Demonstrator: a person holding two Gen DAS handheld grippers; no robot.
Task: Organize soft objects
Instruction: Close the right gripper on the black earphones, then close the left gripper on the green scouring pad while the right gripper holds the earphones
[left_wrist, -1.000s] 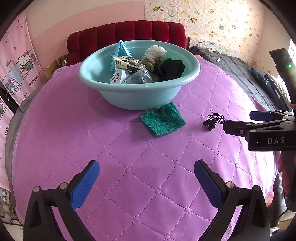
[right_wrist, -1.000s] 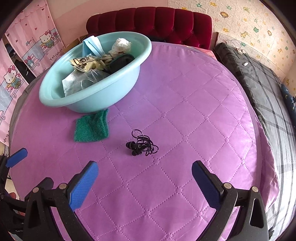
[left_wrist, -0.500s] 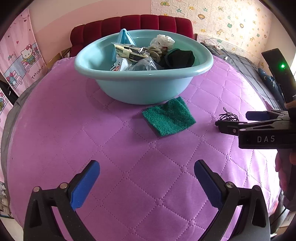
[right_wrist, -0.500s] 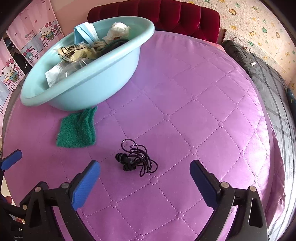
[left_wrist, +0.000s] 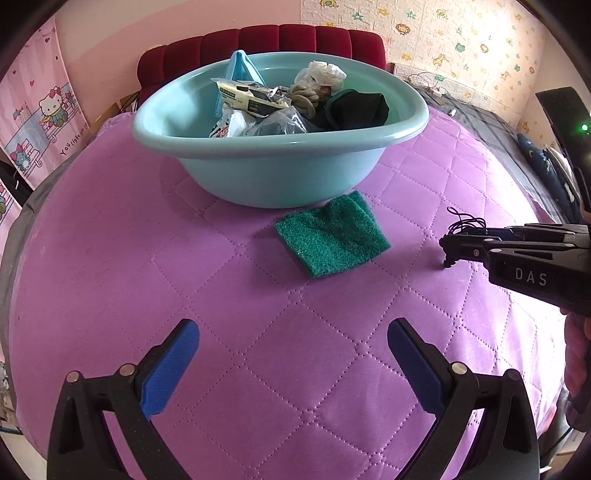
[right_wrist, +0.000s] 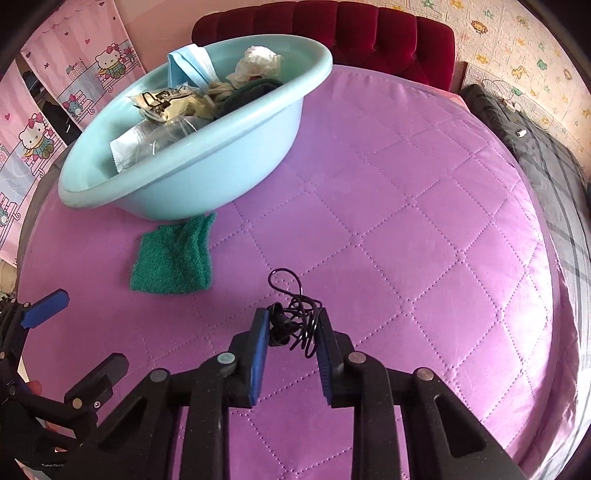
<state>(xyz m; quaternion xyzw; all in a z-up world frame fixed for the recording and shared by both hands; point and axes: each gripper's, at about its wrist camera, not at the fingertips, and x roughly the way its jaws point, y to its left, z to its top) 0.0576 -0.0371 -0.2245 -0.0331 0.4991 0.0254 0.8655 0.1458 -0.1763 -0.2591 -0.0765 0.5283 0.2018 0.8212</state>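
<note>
A tangle of black earphones (right_wrist: 293, 319) lies on the purple quilted bed cover (right_wrist: 406, 221). My right gripper (right_wrist: 291, 326) has closed its blue pads around the earphones. They also show in the left wrist view (left_wrist: 463, 227) at the right gripper's tips. A green scouring pad (left_wrist: 332, 234) lies flat in front of the light blue basin (left_wrist: 277, 173), also seen in the right wrist view (right_wrist: 173, 256). My left gripper (left_wrist: 293, 365) is open and empty, low over the cover, short of the pad.
The basin (right_wrist: 207, 155) holds several items: a blue mask, wrappers, a rope coil, a dark cloth. A red padded headboard (right_wrist: 369, 40) stands behind it. A dark checked blanket (right_wrist: 554, 177) lies to the right of the cover.
My right gripper moved forward onto the earphones and closed on them. My left gripper moved closer to the basin and the green pad, still open.
</note>
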